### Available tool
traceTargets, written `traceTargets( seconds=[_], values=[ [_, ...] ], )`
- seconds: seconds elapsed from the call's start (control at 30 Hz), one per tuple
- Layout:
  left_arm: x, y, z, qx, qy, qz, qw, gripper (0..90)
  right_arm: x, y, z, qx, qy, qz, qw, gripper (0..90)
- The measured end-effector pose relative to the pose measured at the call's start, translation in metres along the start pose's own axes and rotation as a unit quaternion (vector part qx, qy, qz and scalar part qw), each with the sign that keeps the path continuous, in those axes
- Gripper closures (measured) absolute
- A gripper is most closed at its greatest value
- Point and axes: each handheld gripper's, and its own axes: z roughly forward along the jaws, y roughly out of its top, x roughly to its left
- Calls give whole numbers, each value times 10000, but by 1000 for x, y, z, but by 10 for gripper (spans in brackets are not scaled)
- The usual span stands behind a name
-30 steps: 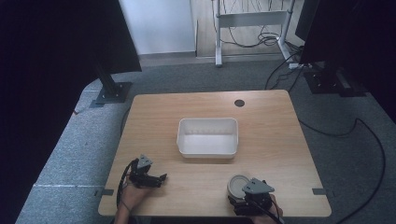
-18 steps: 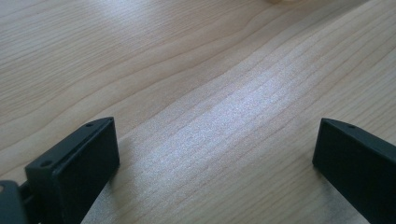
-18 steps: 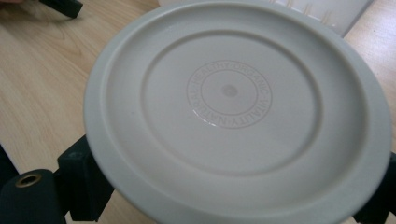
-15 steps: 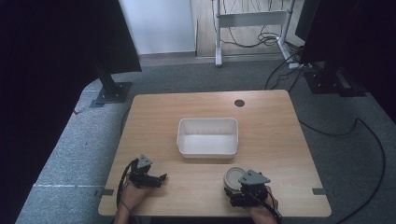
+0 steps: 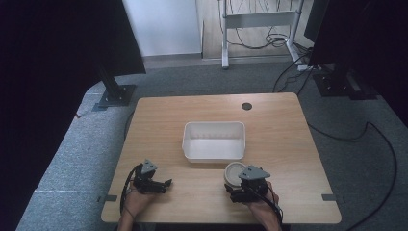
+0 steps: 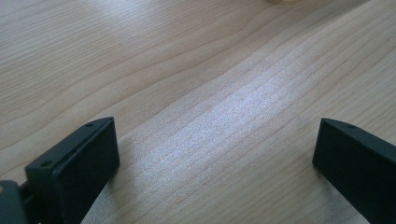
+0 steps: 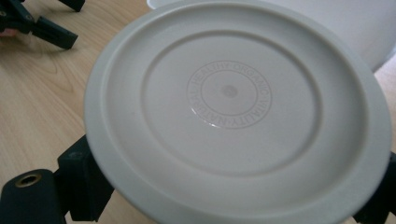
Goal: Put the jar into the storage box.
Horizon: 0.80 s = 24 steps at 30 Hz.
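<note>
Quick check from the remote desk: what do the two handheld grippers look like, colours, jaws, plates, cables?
Both are black. The left gripper has two flat, blocky black jaws with small screw holes, a small grey three-cornered plate on top and a black cable looping back by the hand. The right gripper carries a larger grey three-cornered plate and a black cable too. No sleeves are visible.

**Pale round plate at my right gripper**

My plate [image 7: 238,107] is round, off-white and glossy, with raised rings and circular embossed lettering at its centre. It sits tilted between my right gripper's [image 5: 243,185] jaws, just beside the white bin [image 5: 214,141], above the wooden table [image 5: 279,130].
</note>
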Motion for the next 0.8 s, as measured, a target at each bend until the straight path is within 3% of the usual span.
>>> traceTargets(
  seconds=[0.8],
  values=[
    [0, 0, 0, 0, 0, -2, 10000, 0, -9, 42, 31, -48, 80, -135, 9999, 94]
  ],
)
